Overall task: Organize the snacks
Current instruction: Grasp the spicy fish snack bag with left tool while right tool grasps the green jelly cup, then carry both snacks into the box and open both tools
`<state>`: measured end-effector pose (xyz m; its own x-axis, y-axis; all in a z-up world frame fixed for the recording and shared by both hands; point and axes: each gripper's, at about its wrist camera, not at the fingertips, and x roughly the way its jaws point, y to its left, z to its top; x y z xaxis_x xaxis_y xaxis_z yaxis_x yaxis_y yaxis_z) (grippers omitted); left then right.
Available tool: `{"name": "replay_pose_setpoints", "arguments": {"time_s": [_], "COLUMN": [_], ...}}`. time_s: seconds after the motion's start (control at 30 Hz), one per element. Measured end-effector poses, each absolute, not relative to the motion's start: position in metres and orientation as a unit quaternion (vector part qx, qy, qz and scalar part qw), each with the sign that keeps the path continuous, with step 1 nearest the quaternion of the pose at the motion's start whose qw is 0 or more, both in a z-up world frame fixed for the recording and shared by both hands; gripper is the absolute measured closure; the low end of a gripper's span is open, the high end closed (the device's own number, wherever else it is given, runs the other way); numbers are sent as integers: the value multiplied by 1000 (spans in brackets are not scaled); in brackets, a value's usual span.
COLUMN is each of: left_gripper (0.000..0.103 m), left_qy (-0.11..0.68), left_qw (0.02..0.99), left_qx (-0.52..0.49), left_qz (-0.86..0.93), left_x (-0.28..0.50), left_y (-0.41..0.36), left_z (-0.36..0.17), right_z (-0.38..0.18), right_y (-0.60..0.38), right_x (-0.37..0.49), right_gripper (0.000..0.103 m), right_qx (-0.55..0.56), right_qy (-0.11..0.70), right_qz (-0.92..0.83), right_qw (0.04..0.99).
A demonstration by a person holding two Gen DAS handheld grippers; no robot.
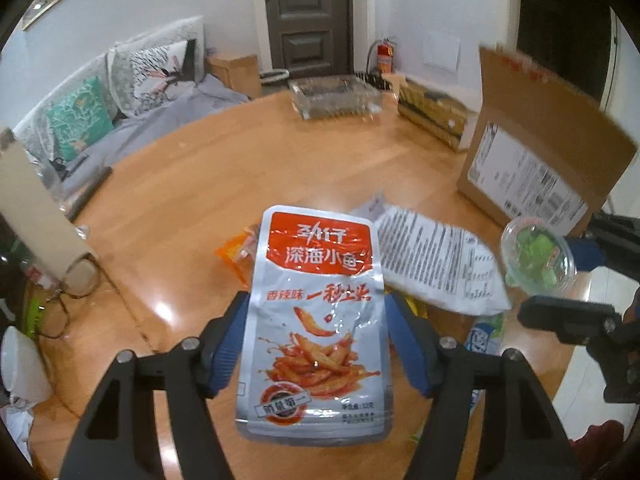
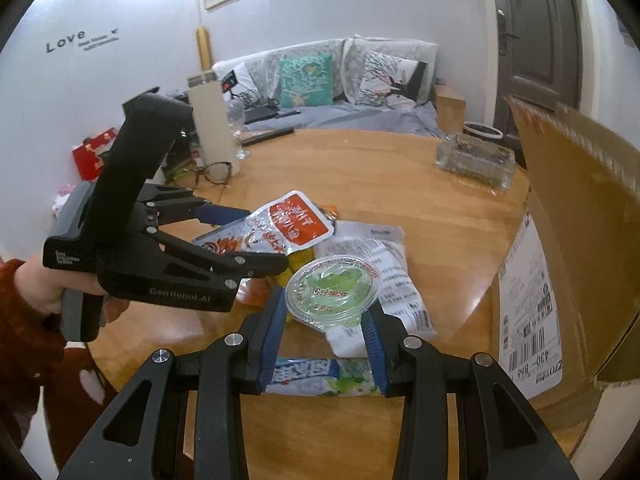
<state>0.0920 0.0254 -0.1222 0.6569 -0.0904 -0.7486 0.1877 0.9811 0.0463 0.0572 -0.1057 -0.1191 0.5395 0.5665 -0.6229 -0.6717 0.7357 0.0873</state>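
Left gripper (image 1: pixel 314 336) clamps the silver fish snack pouch (image 1: pixel 316 320) between its blue pads, pouch lifted above the table (image 1: pixel 240 168). Right gripper (image 2: pixel 326 320) pinches a green jelly cup (image 2: pixel 332 290) by its sides, also off the table. Under them a small pile remains: white printed bag (image 2: pixel 384 280), blue-green packet (image 2: pixel 308 374), orange wrapper (image 1: pixel 236 252). Further right, open cardboard box (image 2: pixel 560 240), likely the destination; its inside isn't visible. Clear plastic tray (image 1: pixel 334 98) at the far edge. Judged early-to-mid: two items in hand, several unsorted.
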Motion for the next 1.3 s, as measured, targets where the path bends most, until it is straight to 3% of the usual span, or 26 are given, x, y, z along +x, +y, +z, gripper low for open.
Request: {"name": "replay_pose_setpoints", "arguments": {"time_s": [0.3, 0.67, 0.93, 1.3], "left_gripper": [38, 38, 38, 38], "left_qy": [324, 275, 326, 414], "left_qw": [941, 940, 913, 875], "left_qx": [46, 73, 90, 93], "left_qz": [-92, -186, -230, -231], "left_x": [63, 73, 121, 172], "left_y": [9, -90, -174, -225], "left_z": [-25, 63, 49, 4], "right_z": [-43, 28, 8, -42], "right_y": [-118, -202, -265, -311], "right_x": [44, 50, 84, 129], "right_gripper": [70, 70, 70, 70], "right_qx": [-75, -72, -59, -42], "right_qy": [262, 226, 273, 343], "right_qz": [394, 329, 258, 233], "right_qw": [878, 914, 925, 909]}}
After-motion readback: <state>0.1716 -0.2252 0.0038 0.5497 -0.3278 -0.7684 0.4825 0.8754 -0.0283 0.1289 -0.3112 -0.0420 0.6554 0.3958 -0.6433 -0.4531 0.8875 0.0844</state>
